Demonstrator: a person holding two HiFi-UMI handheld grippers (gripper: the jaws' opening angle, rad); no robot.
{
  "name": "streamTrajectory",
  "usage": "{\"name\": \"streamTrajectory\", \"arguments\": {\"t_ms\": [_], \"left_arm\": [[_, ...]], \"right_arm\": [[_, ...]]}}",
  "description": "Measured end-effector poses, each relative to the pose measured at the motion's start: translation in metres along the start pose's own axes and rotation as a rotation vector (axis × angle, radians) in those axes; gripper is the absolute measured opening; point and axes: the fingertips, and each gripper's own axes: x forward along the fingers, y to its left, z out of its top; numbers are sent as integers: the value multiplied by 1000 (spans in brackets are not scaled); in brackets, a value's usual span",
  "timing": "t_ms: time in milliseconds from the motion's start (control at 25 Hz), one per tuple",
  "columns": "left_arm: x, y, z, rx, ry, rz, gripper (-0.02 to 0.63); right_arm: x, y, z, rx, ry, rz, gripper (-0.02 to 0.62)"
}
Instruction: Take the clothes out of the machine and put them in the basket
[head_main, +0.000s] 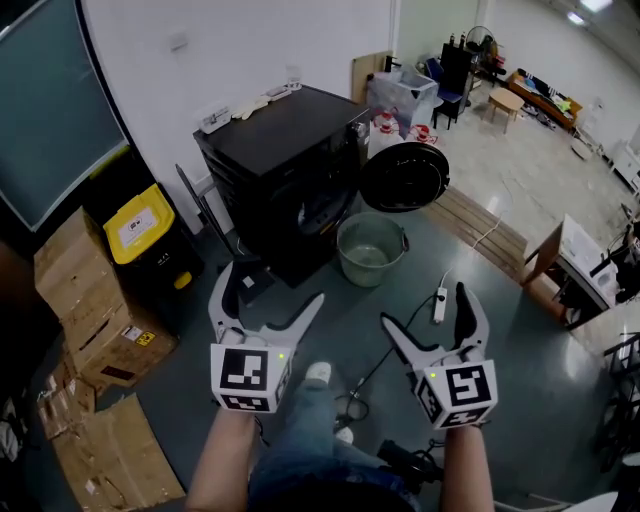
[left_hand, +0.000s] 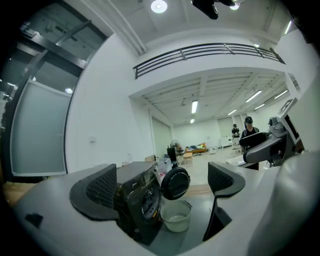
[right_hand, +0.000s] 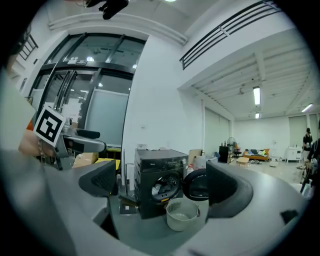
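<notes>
Plainly an approach, no contact yet.

- The left gripper (head_main: 272, 285) sits low and left of centre in the head view. Its jaws are spread with nothing between them.
- The right gripper (head_main: 422, 305) sits low and right of centre. Its jaws are spread wide and are likewise empty.
- The washing machine (head_main: 285, 165) is at upper centre, with its round door (head_main: 403, 177) swung open to the right.
- The clothes (right_hand: 159, 188) are in the drum, a pale bundle behind the opening. None are out.
- The basket (head_main: 371, 250) stands on the floor just in front of the drum mouth, below the door. No clothes show in it.

The drum mouth lies up-frame, well apart from both grippers, and faces lower right. The left gripper looks nearer in the head view but sees the machine at a slant. The right gripper view looks almost squarely into the opening, so I judge the right hand better lined up for the first reach.
</notes>
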Motion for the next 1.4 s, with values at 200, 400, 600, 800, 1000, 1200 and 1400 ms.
{"name": "streamTrajectory", "arguments": {"t_ms": [200,400,600,800,1000,1200,1400], "left_arm": [[32,1,0,17,2,-7,568],[85,12,-9,3,12,-8,568],[159,31,-14,-7,25,-36,568],[243,63,-19,-8,55,-64,568],[323,94,-26,-8,70,-92,568],[374,115,-35,-20,80,-100,568],[393,127,-44,-45,85,-110,568]], "right_arm": [[20,-29,-2,46,-2,-24,555],[58,-53,-11,29,30,-35,555],[117,-87,-11,20,62,-62,554],[194,-118,-6,32,93,-84,554],[276,-142,-4,29,121,-99,554],[330,-153,-4,29,134,-98,554],[351,-151,-10,37,164,-104,554]]}}
